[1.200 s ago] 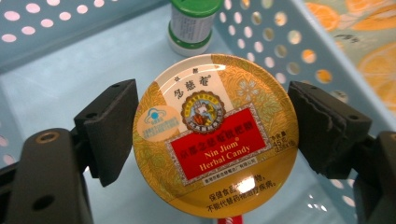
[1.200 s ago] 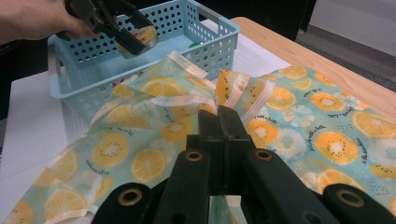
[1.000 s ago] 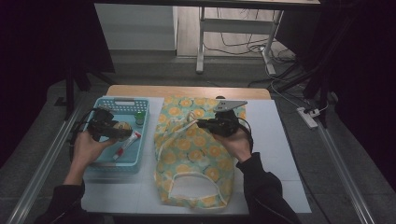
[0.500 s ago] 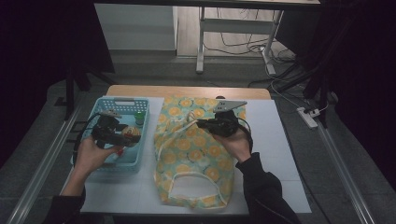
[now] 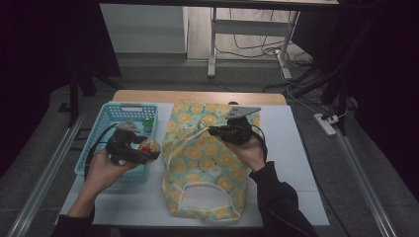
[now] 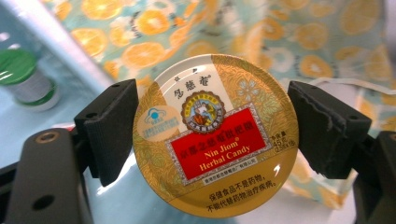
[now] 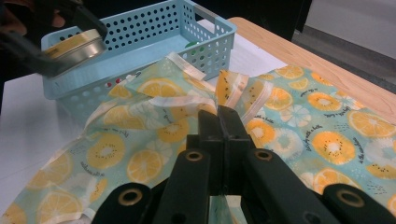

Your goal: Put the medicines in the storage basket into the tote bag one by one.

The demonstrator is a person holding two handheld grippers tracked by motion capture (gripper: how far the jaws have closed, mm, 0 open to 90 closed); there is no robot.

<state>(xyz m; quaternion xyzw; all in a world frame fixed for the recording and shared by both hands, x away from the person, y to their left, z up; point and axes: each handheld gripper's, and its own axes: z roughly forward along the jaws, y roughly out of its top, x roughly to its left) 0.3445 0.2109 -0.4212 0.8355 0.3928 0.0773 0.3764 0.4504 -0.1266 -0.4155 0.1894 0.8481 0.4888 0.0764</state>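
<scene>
My left gripper [image 5: 147, 148] is shut on a round gold and red candy tin [image 5: 148, 146], lid up, over the right side of the light blue basket [image 5: 123, 110]. Up close, the tin [image 6: 215, 135] sits edge to edge between the two black pads [image 6: 112, 130]. A fabric bag [image 5: 207, 165] printed with orange slices lies flat in the middle of the table. My right gripper [image 5: 211, 131] is shut on the bag's cream-trimmed upper edge [image 7: 233, 93] and holds it raised off the table. The tin [image 7: 74, 46] hangs at the far left in the right gripper view.
A small green-capped bottle [image 5: 147, 123] stands in the basket's far right corner, also the green-capped bottle [image 6: 25, 79] behind the tin. The white table top [image 5: 291, 163] shows right of the bag, its wooden edge [image 5: 197, 96] at the back. Metal rails flank the table.
My left hand has lifted and moved to the right across the basket toward the bag, the tin in its jaws. The right hand and the raised bag edge have stayed put.
</scene>
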